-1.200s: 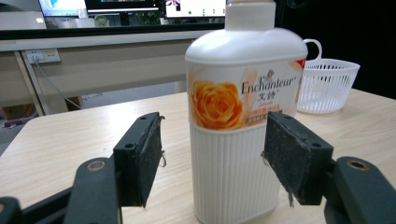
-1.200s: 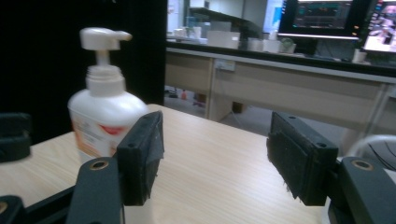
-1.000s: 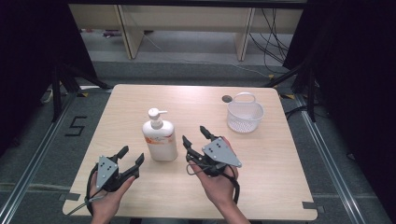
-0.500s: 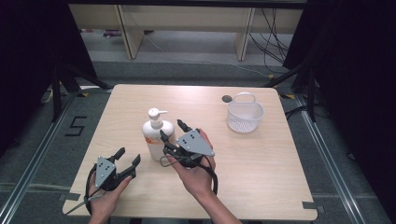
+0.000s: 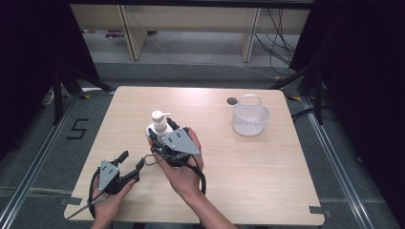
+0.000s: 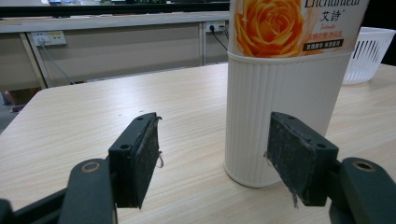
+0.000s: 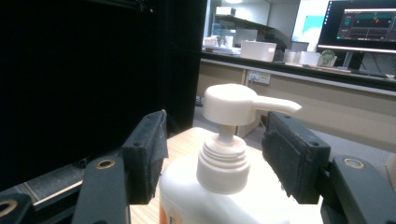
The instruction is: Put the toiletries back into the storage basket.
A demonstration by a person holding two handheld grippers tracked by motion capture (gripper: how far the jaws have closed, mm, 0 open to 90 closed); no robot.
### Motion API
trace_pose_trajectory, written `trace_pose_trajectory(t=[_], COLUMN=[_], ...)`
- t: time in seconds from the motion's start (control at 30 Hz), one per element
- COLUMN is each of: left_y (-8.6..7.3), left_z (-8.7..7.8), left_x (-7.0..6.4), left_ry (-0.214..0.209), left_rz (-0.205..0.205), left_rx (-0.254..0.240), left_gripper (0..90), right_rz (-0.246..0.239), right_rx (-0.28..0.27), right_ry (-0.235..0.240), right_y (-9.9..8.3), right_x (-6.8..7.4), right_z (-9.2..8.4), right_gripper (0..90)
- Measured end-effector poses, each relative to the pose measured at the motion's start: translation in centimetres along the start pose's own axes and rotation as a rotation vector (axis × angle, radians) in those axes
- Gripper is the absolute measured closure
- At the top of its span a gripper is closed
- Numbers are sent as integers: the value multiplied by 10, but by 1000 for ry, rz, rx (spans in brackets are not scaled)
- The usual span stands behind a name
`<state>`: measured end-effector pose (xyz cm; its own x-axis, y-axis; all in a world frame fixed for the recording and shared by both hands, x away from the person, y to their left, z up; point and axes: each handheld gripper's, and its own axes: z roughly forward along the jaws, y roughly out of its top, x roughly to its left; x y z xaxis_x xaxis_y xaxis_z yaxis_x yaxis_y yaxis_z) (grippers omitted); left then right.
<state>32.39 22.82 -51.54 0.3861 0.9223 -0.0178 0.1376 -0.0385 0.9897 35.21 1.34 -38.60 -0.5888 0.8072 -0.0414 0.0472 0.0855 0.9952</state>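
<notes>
Two black two-jaw grippers work over a pale wood-grain table (image 5: pixel 267 181) with squared edges and slightly rounded corners. At its middle stands a white plastic pump bottle (image 5: pixel 160 128), its lower body ribbed with fine vertical grooves, a glossy label printed with an orange rose above them, and a smooth domed pump head with a flat spout on a threaded collar. The right gripper (image 5: pixel 159 136) sits at the bottle from its 5 o'clock side; in the right gripper view its rough, dark foam pads (image 7: pixel 289 156) flank the pump neck (image 7: pixel 223 158) with a gap on both sides, so the jaws are parted and grip nothing, though they have just been closing a little. The left gripper (image 5: pixel 132 164) rests low toward the table's 7 o'clock, its jaws spread wide and empty; in the left gripper view the frayed pads (image 6: pixel 144 156) stand clear of the ribbed wall, the bottle just beyond the right-hand pad. At 2 o'clock from the bottle, well apart, sits a white perforated plastic basket (image 5: pixel 250 118) with a thin hoop handle, near the far edge beside a small dark round hole (image 5: pixel 232 101). Broad bare tabletop lies at 3 to 5 o'clock of the bottle
</notes>
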Motion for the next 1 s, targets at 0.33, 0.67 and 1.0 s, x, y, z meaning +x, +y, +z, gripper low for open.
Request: trace_pose_trajectory(t=[0.33, 0.67, 1.0], left_y=[-3, -3, -4], left_z=[1, 1, 2], left_x=[-3, -3, -4], left_ry=[-5, -9, -10], left_rz=[9, 13, 20], left_rx=[13, 16, 6], left_gripper=[334, 331, 328], right_rz=[-34, -6, -28], right_rx=[16, 45, 51], right_ry=[-70, -118, -152], right_y=[-1, 0, -1], right_x=[3, 10, 11], right_z=[14, 27, 37], right_gripper=[406, 409, 416])
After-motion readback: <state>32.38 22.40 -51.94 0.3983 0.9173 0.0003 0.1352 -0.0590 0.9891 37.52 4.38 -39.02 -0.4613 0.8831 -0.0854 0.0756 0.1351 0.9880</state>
